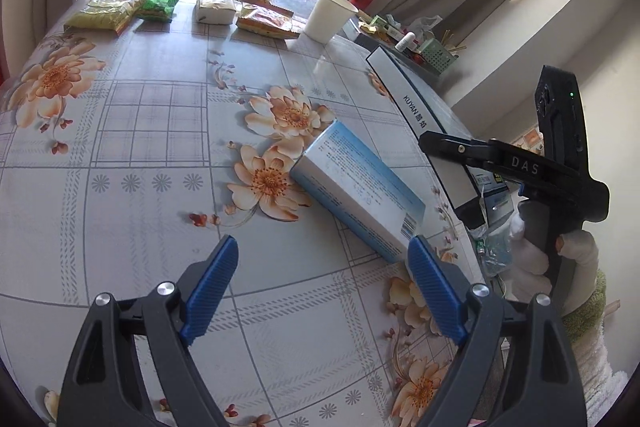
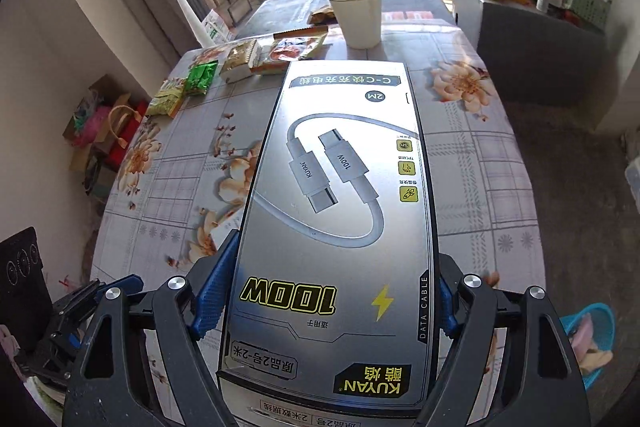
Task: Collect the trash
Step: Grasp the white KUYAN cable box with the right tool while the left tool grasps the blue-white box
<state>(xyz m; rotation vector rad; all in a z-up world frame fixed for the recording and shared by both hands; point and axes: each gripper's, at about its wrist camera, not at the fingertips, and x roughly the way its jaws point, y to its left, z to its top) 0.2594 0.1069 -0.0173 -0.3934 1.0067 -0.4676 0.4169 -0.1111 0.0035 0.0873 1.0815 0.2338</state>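
Holding the KUYAN cable box (image 2: 332,211) lengthwise, our right gripper (image 2: 328,287) has its 2 blue fingers (image 2: 214,279) clamped on the box's long edges, so the box juts straight out ahead of it, raised over the floral tabletop (image 2: 472,163). Our left gripper (image 1: 322,301) hangs released above the same tabletop, nothing between its fingers. The blue-and-white carton (image 1: 356,187) lies flat just ahead and to the right of that gap, its near corner beside the right finger (image 1: 436,291), its long axis running diagonally away to the upper left. We judge the left hand nearer to it; it would need to shift right and turn to straddle the carton's narrow width.
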